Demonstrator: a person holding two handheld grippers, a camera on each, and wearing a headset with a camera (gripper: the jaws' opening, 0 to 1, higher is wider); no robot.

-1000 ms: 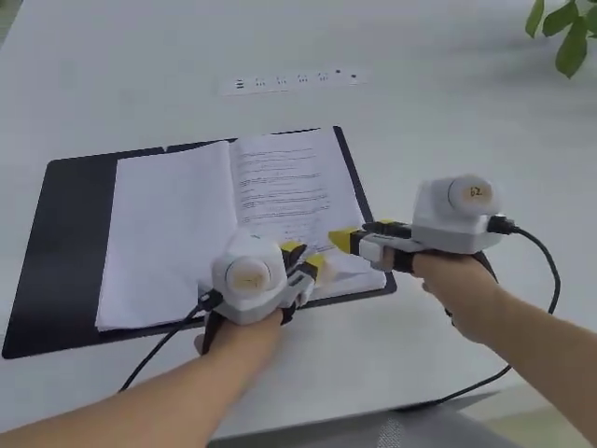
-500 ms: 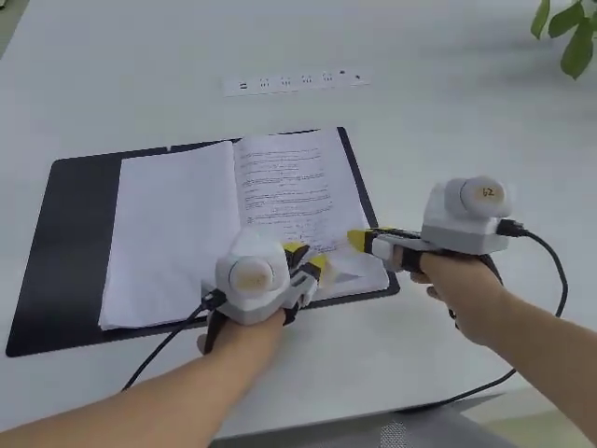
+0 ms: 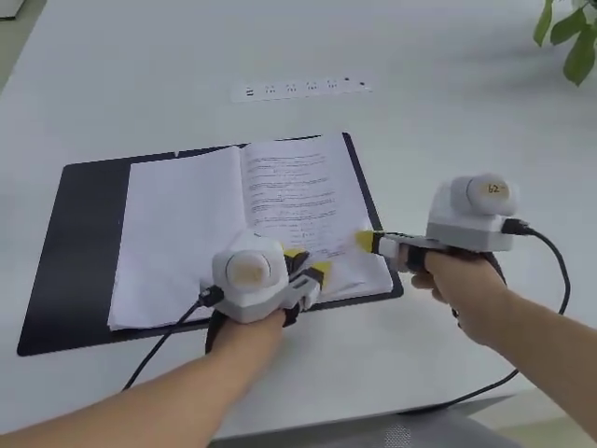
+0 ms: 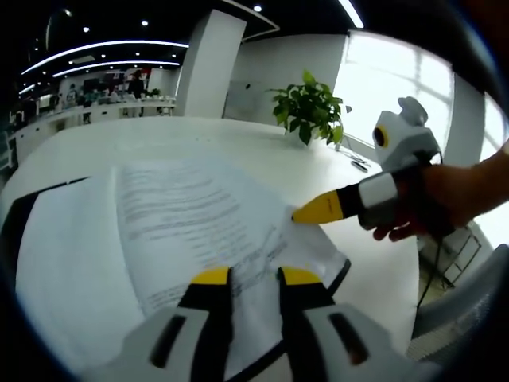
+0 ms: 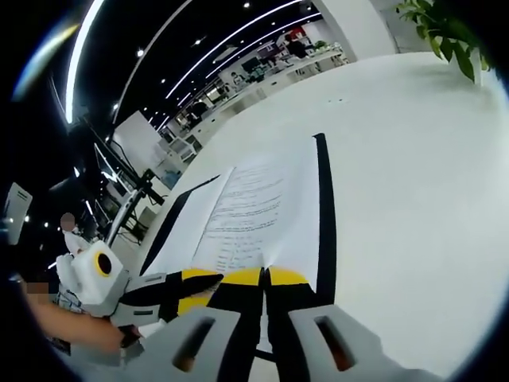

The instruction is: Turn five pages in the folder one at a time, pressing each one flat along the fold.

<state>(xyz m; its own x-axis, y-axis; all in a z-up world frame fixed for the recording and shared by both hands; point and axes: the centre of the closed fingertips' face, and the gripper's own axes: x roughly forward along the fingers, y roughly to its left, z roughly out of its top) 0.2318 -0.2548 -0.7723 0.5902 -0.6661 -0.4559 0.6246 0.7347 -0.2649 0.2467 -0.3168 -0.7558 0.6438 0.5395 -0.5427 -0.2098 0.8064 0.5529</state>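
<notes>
A black folder (image 3: 84, 252) lies open on the white table, with a blank left page (image 3: 182, 233) and a printed right page (image 3: 294, 201). My left gripper (image 3: 308, 262) sits low over the bottom of the printed page (image 4: 191, 215) near the fold, and its yellow tips (image 4: 254, 277) stand apart with paper showing between them. My right gripper (image 3: 366, 243) comes in from the right at the page's outer edge. Its jaws (image 5: 265, 276) are pressed together, seemingly pinching that page's edge (image 5: 278, 231). The right gripper (image 4: 306, 213) touches the paper's edge in the left gripper view.
A white power strip (image 3: 300, 88) lies beyond the folder. Plant leaves (image 3: 569, 37) hang at the far right corner. Black cables (image 3: 550, 308) trail from both grippers toward the table's near edge (image 3: 373, 415). The left gripper (image 5: 197, 290) shows at the lower left of the right gripper view.
The head camera has shifted a little. My right gripper's tips have slid slightly right, towards the page's outer edge. The left gripper stays where it was.
</notes>
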